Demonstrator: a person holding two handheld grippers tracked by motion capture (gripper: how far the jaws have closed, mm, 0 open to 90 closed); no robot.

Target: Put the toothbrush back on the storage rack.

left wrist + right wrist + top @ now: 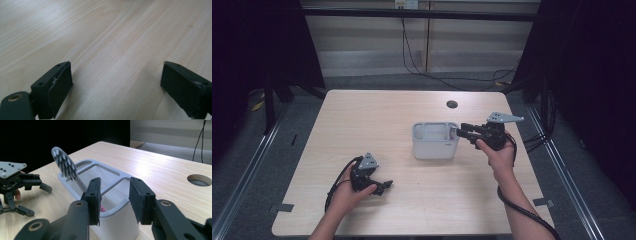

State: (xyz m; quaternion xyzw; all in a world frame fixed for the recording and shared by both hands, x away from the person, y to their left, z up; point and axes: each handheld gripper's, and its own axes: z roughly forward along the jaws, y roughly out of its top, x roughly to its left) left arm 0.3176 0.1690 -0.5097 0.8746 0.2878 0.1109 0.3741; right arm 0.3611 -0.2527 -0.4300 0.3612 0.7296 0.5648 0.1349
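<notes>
A white container (435, 141) with open compartments stands at the middle of the table. In the right gripper view a round white disc with dark spots (64, 166) sticks up from the container's (117, 220) far end, and something pink (102, 208) lies inside. My right gripper (460, 130) hovers at the container's right rim; its jaws (115, 188) stand apart with nothing between the pads. My left gripper (381, 186) rests low over the table's front left, its jaws (116, 75) wide apart over bare wood. It also appears far off in the right gripper view (37, 200).
The light wooden table (377, 115) has a round cable hole (452, 104) behind the container. Black cables trail from both grippers toward the front edge. Dark curtains and metal floor rails flank the table.
</notes>
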